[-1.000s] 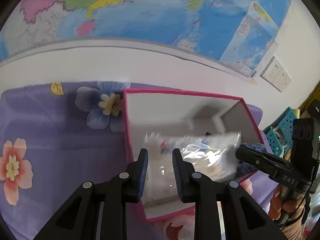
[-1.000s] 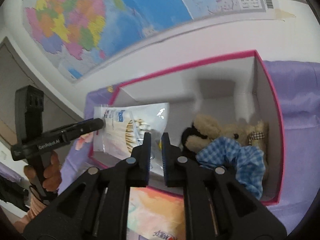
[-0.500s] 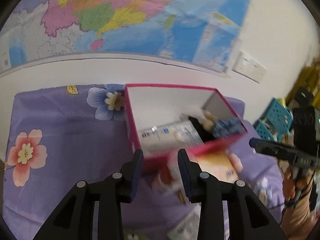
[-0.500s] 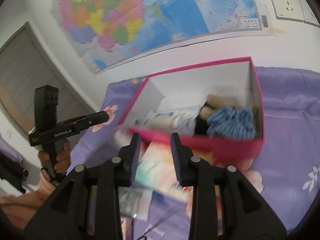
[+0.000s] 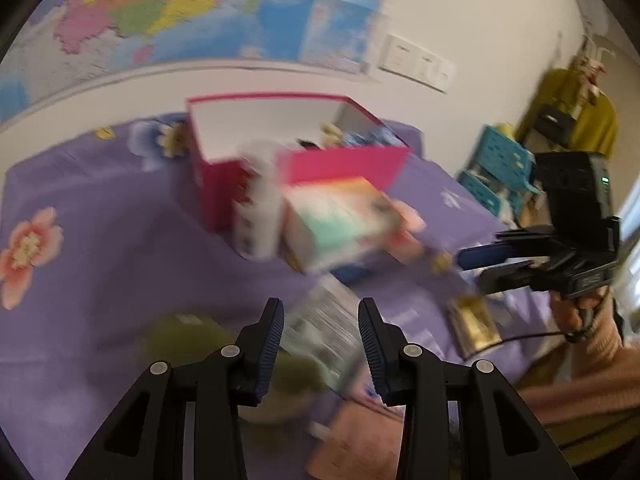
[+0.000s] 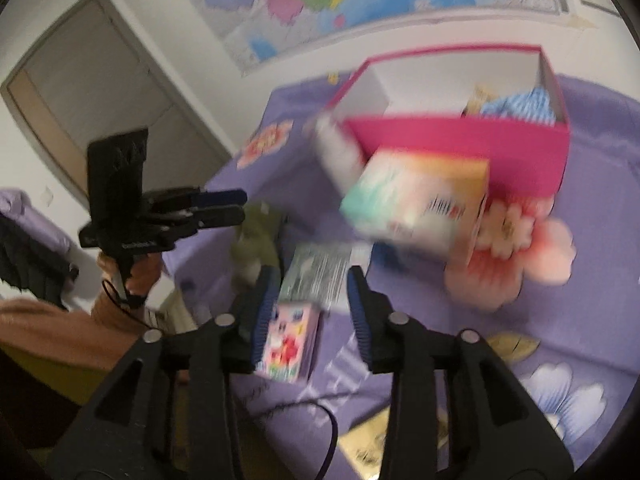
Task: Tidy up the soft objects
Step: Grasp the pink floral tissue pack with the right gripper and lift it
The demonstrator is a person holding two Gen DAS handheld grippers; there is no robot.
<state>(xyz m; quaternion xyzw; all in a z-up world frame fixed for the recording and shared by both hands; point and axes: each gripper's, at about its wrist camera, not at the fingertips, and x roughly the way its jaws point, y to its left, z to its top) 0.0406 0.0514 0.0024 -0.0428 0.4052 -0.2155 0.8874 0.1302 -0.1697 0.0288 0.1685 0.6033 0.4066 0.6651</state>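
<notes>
Pink box (image 6: 460, 148), long axis left-right

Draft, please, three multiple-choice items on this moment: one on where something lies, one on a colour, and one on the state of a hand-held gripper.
1. Where does the blue checked fabric lie?
A. Inside the box
B. On the bedspread in front of the box
C. Between the fingers of a hand-held gripper

2. What colour is the outside of the box?
A. Teal
B. Yellow
C. Pink

3. How does the left hand-held gripper stand?
A. Shut on the tissue pack
B. Open, holding nothing
C. Shut on a plush toy

Answers:
1. A: in the right wrist view the fabric shows above the box's near wall, at its right end.
2. C: both views show the walls pink outside and white inside.
3. B: its own camera shows the fingers apart, with only the purple floral bedspread and loose packets beyond them.
</notes>
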